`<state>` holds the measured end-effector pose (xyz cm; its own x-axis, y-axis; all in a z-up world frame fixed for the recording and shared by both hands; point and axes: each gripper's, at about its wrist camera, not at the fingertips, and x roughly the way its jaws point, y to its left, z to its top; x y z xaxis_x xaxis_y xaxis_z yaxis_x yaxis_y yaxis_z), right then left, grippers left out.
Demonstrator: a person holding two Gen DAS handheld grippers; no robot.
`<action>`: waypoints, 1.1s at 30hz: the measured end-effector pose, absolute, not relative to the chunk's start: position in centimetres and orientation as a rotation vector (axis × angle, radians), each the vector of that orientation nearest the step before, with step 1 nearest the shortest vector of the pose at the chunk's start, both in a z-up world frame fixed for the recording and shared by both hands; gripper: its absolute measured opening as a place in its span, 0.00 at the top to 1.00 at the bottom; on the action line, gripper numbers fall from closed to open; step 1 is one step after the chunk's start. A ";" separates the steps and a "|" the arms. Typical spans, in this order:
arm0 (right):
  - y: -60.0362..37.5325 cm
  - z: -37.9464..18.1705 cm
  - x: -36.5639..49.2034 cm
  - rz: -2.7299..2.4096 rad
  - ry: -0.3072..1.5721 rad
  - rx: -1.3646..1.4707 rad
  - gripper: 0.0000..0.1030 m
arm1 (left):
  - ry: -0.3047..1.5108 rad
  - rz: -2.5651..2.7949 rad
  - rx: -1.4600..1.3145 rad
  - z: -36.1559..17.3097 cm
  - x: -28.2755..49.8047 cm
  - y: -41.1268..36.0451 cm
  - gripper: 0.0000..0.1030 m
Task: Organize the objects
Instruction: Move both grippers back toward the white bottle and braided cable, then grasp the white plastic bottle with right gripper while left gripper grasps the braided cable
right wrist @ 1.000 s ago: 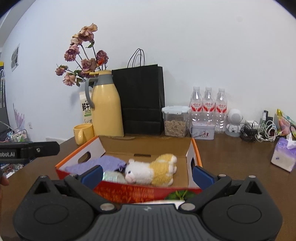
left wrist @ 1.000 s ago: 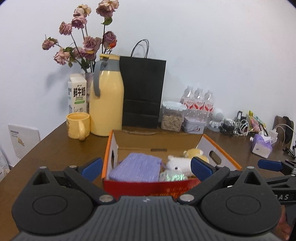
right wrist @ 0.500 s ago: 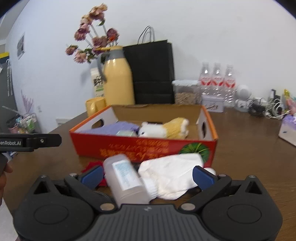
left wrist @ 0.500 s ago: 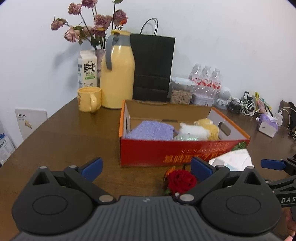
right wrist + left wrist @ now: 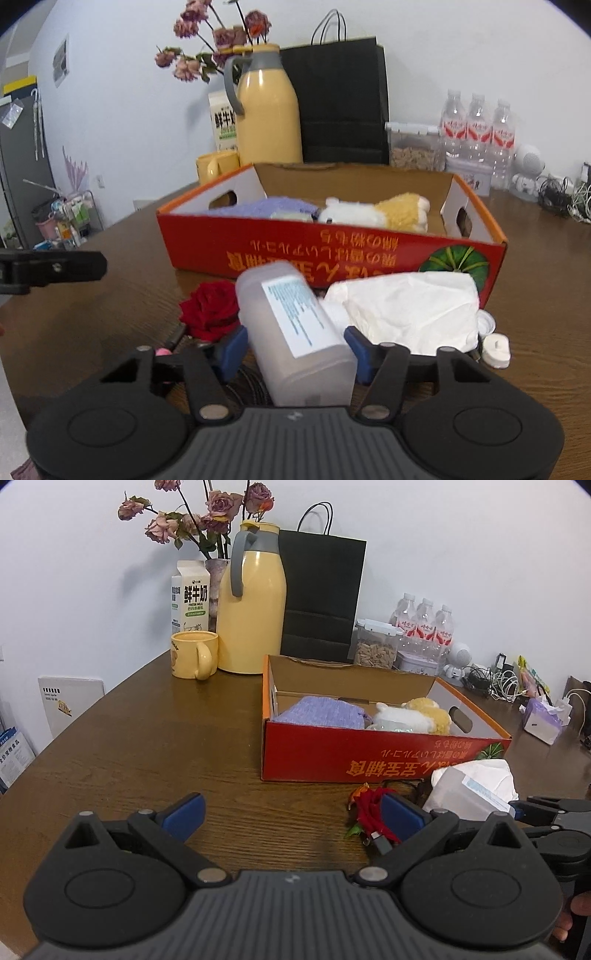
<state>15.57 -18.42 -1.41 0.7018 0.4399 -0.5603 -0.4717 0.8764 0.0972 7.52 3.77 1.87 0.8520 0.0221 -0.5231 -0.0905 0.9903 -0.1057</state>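
Observation:
A red cardboard box [image 5: 369, 753] [image 5: 295, 254] sits mid-table and holds a purple cloth [image 5: 321, 712] and a white-and-yellow plush toy [image 5: 373, 214]. In front of it lie a red fake rose [image 5: 210, 310] [image 5: 371, 810], a frosted plastic bottle [image 5: 295, 332] [image 5: 461, 794] and a white cloth [image 5: 410, 310]. My right gripper [image 5: 295, 349] has its blue pads on both sides of the bottle, shut on it. My left gripper [image 5: 291, 812] is open and empty above the table, left of the rose.
A yellow thermos [image 5: 251, 616], yellow mug [image 5: 192, 653], milk carton [image 5: 190, 598], vase of dried roses, black paper bag [image 5: 321, 598], food jar, water bottles [image 5: 424, 622], cables and a tissue pack [image 5: 543, 720] stand along the back. A small white candle [image 5: 496, 349] lies at right.
Both grippers have pulled back and lowered toward the table in front of the box. The right gripper's pads have closed in on the frosted bottle.

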 end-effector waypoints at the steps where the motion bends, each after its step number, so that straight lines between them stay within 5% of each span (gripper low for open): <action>1: -18.5 -1.4 15.5 0.509 0.607 -0.051 0.53 | 0.550 0.059 -0.128 1.9 7.5 3.7 0.00; 12: -18.8 -1.1 14.5 0.501 0.545 -0.046 0.62 | 0.564 0.046 -0.119 1.6 7.6 2.8 0.00; 33: -22.1 0.6 12.3 0.491 0.440 0.007 0.62 | 0.616 -0.017 -0.070 1.2 7.8 -1.3 0.00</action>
